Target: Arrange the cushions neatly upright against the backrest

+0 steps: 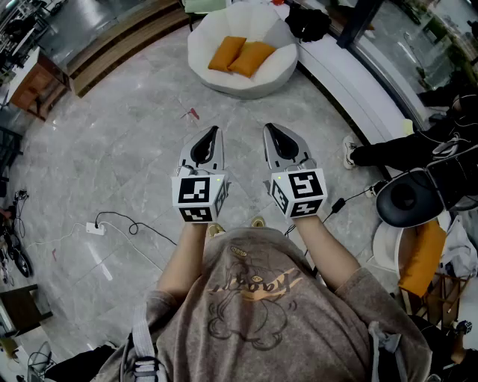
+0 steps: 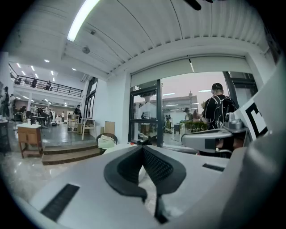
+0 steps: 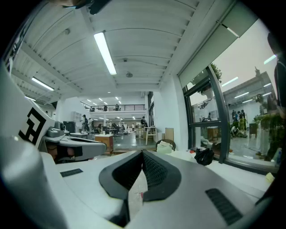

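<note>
Floor [image 1: 127, 142]: orange cushions [image 1: 240, 56] in white sofa [image 1: 250, 88]

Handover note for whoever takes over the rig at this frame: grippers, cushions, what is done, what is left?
Left gripper: shut, empty.
Right gripper: shut, empty. Both are held out in front, well short of the seat.
Two orange cushions lie side by side, askew, in the round white seat across the floor.
Done: nothing that shows.
Left: walk up, then stand both cushions upright against the backrest.
</note>
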Tool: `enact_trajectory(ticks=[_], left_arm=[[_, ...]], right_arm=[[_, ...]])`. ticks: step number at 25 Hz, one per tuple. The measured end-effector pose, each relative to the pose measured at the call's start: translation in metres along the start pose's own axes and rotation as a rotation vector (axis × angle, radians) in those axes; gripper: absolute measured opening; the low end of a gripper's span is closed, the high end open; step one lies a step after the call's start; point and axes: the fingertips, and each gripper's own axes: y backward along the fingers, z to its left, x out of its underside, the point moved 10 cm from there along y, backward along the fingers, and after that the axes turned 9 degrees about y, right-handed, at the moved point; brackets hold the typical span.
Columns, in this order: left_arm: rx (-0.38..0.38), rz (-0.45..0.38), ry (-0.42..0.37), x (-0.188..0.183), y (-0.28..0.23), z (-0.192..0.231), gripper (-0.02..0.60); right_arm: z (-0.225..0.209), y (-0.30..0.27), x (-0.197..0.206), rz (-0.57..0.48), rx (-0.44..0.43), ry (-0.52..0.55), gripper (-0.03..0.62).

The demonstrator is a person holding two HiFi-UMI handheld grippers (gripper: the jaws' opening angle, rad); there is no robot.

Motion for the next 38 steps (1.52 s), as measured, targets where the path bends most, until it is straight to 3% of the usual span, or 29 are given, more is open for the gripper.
enact_trajectory(ticks=[14, 24, 38], left_arm=[[-0.039, -0.013, 0.024, 0.007, -0.04, -0.034, 0.005], [-0.01, -0.015, 0.0, 0.004, -0.084, -0.032, 0.005], [0.048, 0.039, 0.016, -0.021, -0.232, 0.046, 0.005]], right_arm=[[-0.067, 0.012, 0.02, -0.025, -0.046, -0.061, 0.021], [-0.089, -0.016, 0.034, -0.027, -0.068, -0.061, 0.021], [-0.155, -0.154, 0.034, 0.034, -0.029, -0.074, 0.021]])
